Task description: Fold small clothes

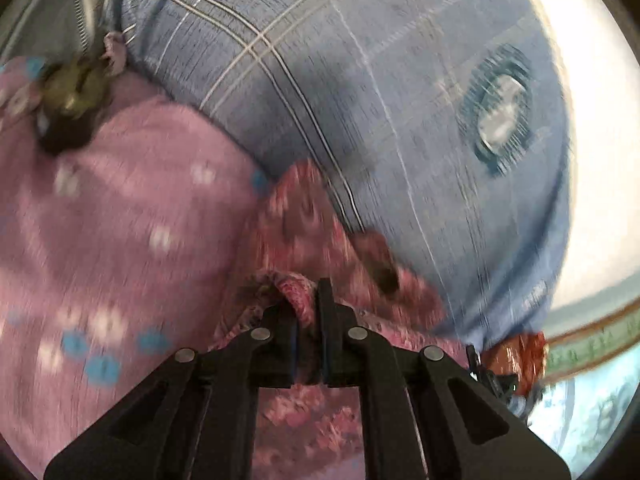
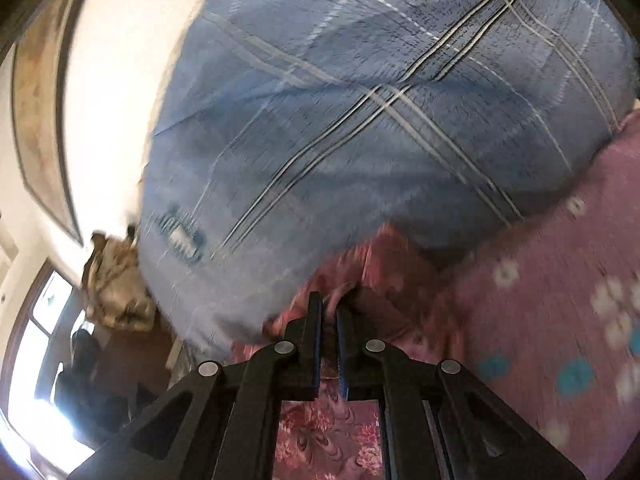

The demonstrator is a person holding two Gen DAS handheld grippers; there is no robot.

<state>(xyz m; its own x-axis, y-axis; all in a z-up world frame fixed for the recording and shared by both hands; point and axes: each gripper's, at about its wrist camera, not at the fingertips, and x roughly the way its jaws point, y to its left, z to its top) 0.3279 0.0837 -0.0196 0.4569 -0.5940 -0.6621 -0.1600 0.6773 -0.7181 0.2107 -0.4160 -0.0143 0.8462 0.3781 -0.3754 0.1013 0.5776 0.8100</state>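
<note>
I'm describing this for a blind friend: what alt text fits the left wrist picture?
The left gripper is pinched shut on a fold of dark pink floral garment. It lies across a lighter pink flowered cloth, with a blue plaid sheet beyond; the picture is motion-blurred.

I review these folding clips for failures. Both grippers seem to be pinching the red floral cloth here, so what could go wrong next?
1. The left gripper holds only a thin bunched edge of the red floral cloth; it may slip out.
2. The right gripper also bites near the edge, so the fold could come out uneven.
3. Heavy blur suggests fast motion, which could drag the pink flowered sheet out of place.
</note>
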